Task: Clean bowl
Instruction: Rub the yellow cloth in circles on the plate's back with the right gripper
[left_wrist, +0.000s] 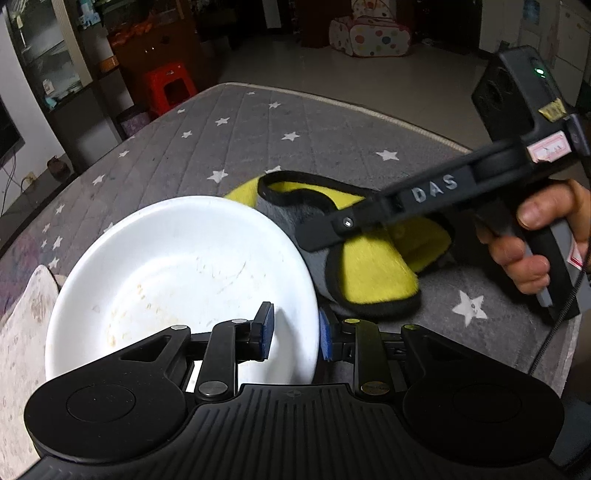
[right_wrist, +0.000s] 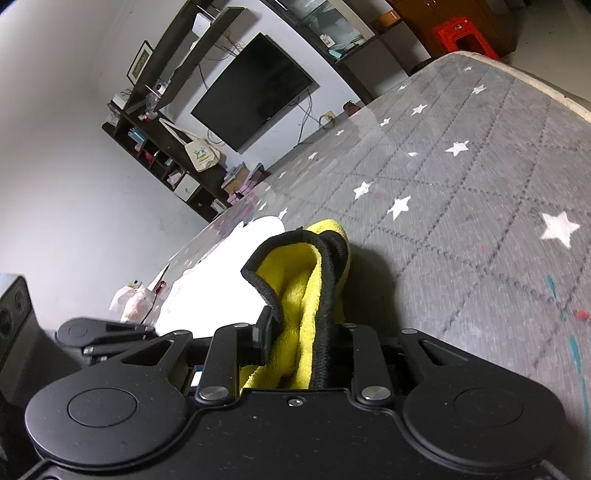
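A white bowl with faint brownish smears inside rests on the grey star-print cover. My left gripper straddles the bowl's near right rim, one blue pad inside and one outside, shut on it. A yellow cloth with black edging lies crumpled just right of the bowl. My right gripper is shut on that cloth, which bunches up between its fingers. In the left wrist view a hand holds the right gripper low over the cloth. The bowl shows as a white shape behind the cloth.
The star-print cover stretches far and right, ending in a pale edge. A pale patterned mat lies left of the bowl. Off the surface stand a red stool, a spotted play tent and a wall television.
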